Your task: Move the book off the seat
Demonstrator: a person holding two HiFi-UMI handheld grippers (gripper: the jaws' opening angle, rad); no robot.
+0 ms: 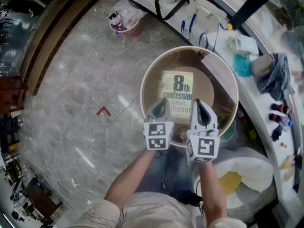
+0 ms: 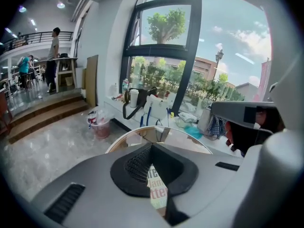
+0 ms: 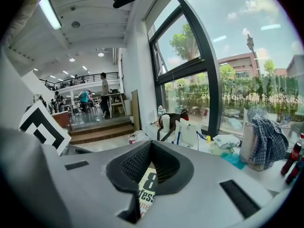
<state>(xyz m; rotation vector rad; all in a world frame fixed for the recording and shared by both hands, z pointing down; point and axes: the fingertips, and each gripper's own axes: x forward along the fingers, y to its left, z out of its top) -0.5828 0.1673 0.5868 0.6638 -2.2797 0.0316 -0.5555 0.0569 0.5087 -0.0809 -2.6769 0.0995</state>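
Note:
A book (image 1: 177,91) with a pale green cover lies flat on the round tan seat (image 1: 148,77), its title facing me. My left gripper (image 1: 160,108) hangs over the book's near left corner with its jaws shut together. My right gripper (image 1: 202,110) hangs over the near right corner, jaws likewise shut. In the left gripper view the closed fingertips (image 2: 142,163) frame a strip of the book's cover (image 2: 157,190) below them. The right gripper view shows the same: the book's print (image 3: 148,186) through the notch. Whether either tip touches the book I cannot tell.
A white counter (image 1: 259,99) curves along the window past the seat, loaded with bags, a cup, a checked cloth (image 1: 278,75) and bottles. A lined bin (image 1: 124,20) stands on the marble floor. A white bag (image 1: 242,175) sits at my right. Steps rise at far left.

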